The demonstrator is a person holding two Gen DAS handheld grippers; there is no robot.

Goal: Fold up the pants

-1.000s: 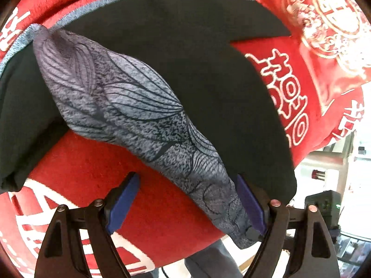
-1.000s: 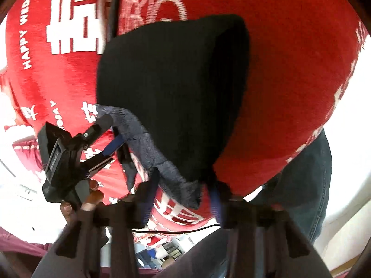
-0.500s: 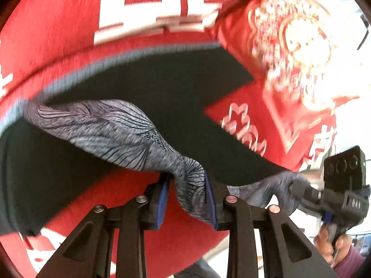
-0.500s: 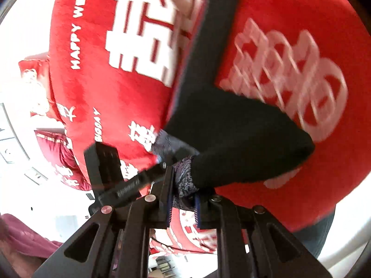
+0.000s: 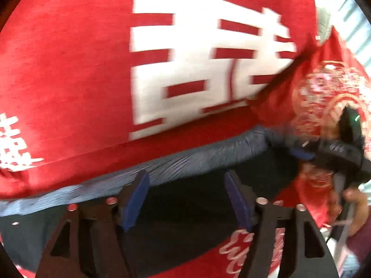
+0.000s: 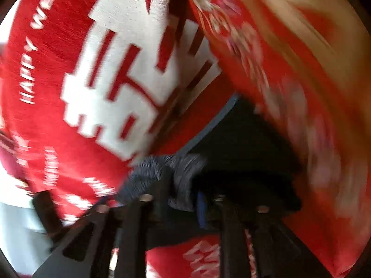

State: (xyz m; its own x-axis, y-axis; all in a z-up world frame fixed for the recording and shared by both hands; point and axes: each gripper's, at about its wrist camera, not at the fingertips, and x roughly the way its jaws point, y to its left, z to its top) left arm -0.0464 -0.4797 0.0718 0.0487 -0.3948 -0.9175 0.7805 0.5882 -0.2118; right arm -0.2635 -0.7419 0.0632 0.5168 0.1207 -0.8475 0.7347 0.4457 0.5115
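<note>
The dark pants (image 5: 185,231) lie on a red blanket, and their grey patterned edge (image 5: 197,162) runs from lower left to upper right. My left gripper (image 5: 186,199) hovers over that edge. Its jaws are opening, with the blue pads wide apart and clear of the cloth. My right gripper (image 5: 324,153) is at the far right end of the grey edge. In the blurred right wrist view the right gripper (image 6: 180,197) has its jaws starting to open. A bunch of grey cloth (image 6: 162,176) is still pinched between its narrow fingers, beside the dark pants (image 6: 243,150).
The red blanket (image 5: 81,81) with large white characters covers the whole surface and also fills the right wrist view (image 6: 58,69). A red embroidered pillow (image 5: 324,92) lies just beyond the pants on the right (image 6: 255,58). A person's hand (image 5: 354,199) holds the right gripper.
My left gripper has let go of the grey patterned cloth and opened wide. Both grippers swept the grey edge across the pants toward the pillow. The right view rolled and blurred.
</note>
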